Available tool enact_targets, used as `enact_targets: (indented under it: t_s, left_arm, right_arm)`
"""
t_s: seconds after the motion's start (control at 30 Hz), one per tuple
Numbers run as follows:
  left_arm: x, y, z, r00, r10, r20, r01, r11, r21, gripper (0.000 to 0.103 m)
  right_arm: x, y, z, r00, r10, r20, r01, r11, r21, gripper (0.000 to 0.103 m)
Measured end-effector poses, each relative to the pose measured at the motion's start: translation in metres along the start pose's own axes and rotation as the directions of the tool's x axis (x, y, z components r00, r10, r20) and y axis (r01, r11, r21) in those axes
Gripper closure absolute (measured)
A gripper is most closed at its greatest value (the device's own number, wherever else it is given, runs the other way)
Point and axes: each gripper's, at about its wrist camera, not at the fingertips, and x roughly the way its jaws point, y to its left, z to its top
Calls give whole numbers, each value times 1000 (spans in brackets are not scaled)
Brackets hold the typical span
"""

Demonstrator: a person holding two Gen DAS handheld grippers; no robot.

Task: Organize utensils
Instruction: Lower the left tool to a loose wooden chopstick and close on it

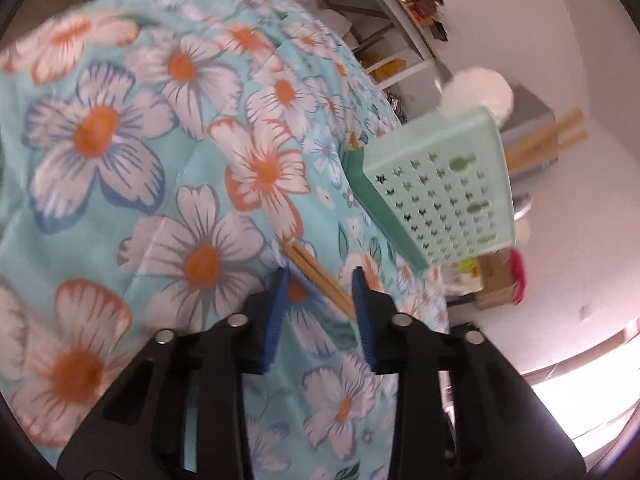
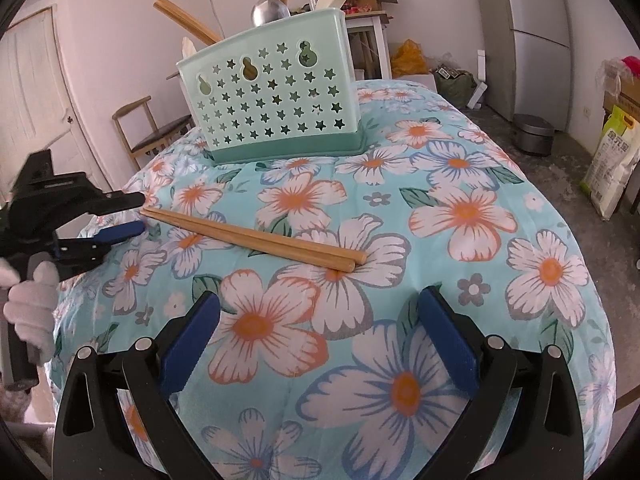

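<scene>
From the left wrist we look close and tilted across the cloth at the green caddy (image 1: 440,184). The right wrist faces it squarely from farther back. Both share the chopsticks (image 2: 252,236) before it.

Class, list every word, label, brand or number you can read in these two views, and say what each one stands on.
Nothing can be read with certainty.
Sack on the floor at right: large dark characters on a white and green bag, too blurred to read.
Box above the sack: no print legible.
Left gripper body: a faint marking, too small to read.
Caddy: star and gourd cut-outs only, no text.
</scene>
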Motion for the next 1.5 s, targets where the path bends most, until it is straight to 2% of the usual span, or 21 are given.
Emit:
enact_targets:
  t_s: [0.1, 0.4, 0.57, 0.8, 0.83, 0.97, 1.07, 1.23, 1.33, 1.4, 1.47, 1.5]
  left_arm:
    - [10, 5, 4, 1000, -9, 6, 10, 999, -44, 88]
    - [19, 3, 9, 999, -27, 24, 29, 997, -76, 92]
    - [2, 8, 8, 1000, -28, 12, 29, 994, -104, 92]
    - [-37, 25, 11, 997, 7, 80, 5, 988, -152, 93]
    - [-38, 28, 12, 997, 7, 79, 6, 986, -165, 92]
    - [-33, 39, 16, 998, -34, 54, 47, 966, -255, 76]
    - [-29, 38, 18, 999, -35, 42, 45, 963, -267, 73]
    - [-16, 34, 18, 1000, -21, 8, 23, 957, -288, 73]
    - [-13, 28, 16, 1000, 13, 14, -9, 968, -252, 75]
    - [-10, 25, 13, 999, 31, 19, -25, 970, -243, 81]
    - [-6, 26, 10, 999, 39, 24, -31, 966, -255, 92]
    - [-5, 28, 9, 999, 34, 24, -26, 963, -267, 91]
  right_arm:
    - [0, 0, 0, 1000, -1, 1, 1, 1000, -1, 6]
    - [0, 1, 0, 1000, -7, 1, 7, 1000, 0, 6]
    - [1, 1, 0, 1000, -11, -3, 11, 1000, 0, 6]
    - [1, 1, 0, 1000, -14, -3, 14, 1000, 0, 6]
    - [1, 1, 0, 1000, -16, -3, 16, 1000, 0, 6]
    - [2, 2, 1, 1000, -20, -7, 20, 1000, 3, 6]
    - [2, 2, 1, 1000, -23, -8, 23, 1000, 4, 6]
    - [2, 3, 0, 1000, -25, -5, 25, 1000, 6, 6]
    - [2, 2, 0, 1000, -24, -1, 24, 1000, 8, 6]
    - [2, 3, 0, 1000, -25, 1, 25, 1000, 8, 6]
    - [2, 2, 0, 1000, -23, 4, 23, 1000, 8, 6]
    - [2, 2, 0, 1000, -23, 3, 23, 1000, 9, 6]
